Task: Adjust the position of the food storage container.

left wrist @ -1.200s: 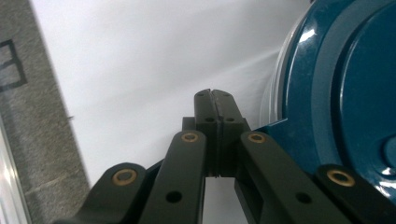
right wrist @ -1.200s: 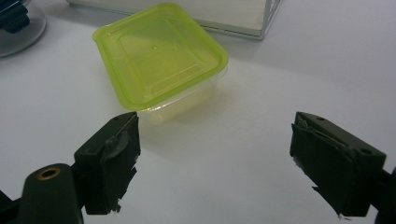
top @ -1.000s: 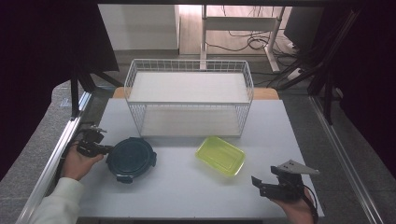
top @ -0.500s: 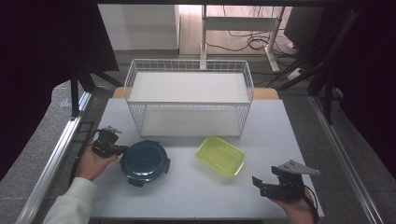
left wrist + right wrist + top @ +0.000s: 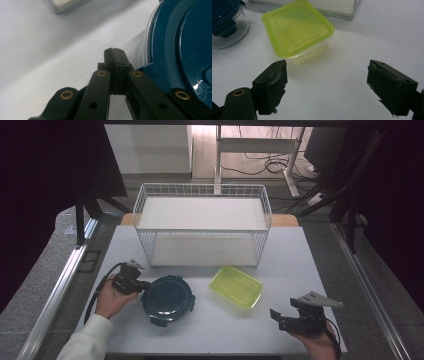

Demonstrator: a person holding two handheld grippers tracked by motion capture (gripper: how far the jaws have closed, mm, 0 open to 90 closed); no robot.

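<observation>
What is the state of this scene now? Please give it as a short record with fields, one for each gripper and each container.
left gripper: jaws shut with nothing between them, pressed against the side of the round container
round container: clear body, dark blue clip lid, on the table
right gripper: jaws open, pointing at the rectangular container, apart from it
rectangular container: yellow-green lid on, in front of the wire basket
wire basket: white, at the back of the table
</observation>
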